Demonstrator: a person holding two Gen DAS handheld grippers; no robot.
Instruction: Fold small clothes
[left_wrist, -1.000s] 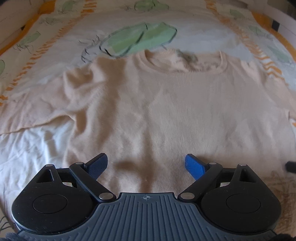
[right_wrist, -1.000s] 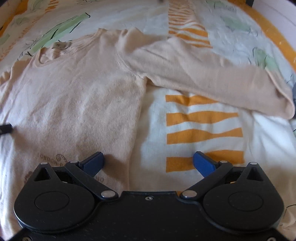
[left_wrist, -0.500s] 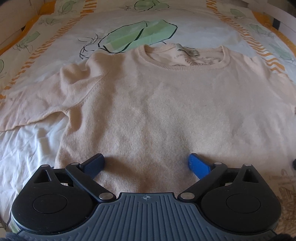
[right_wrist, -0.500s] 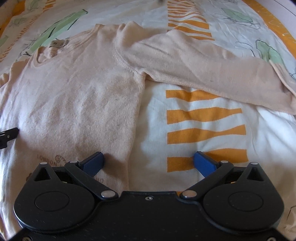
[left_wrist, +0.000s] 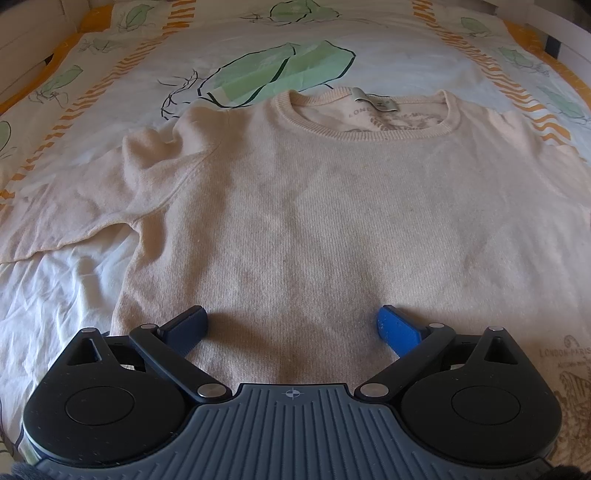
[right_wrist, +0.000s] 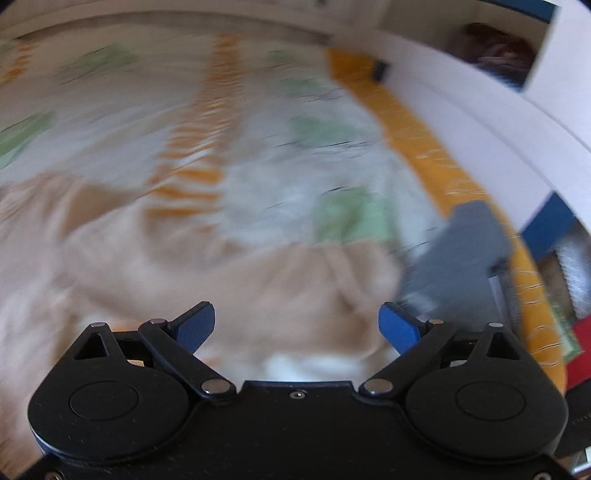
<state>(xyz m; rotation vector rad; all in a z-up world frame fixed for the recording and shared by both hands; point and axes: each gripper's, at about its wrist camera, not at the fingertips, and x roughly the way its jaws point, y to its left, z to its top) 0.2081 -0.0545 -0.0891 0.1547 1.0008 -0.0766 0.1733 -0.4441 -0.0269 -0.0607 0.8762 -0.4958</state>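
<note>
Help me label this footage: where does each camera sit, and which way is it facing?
Left wrist: rides on the left tongs, looking down along their open blue fingers over the beige sweater spread flat on the patterned bedspread.
Right wrist: rides on the right tongs, motion-blurred, facing the sweater's sleeve and the bed's orange edge; jaws closing, nothing between them.
Shared: the sweater and bedspread. Neither shows the person's hands.
</note>
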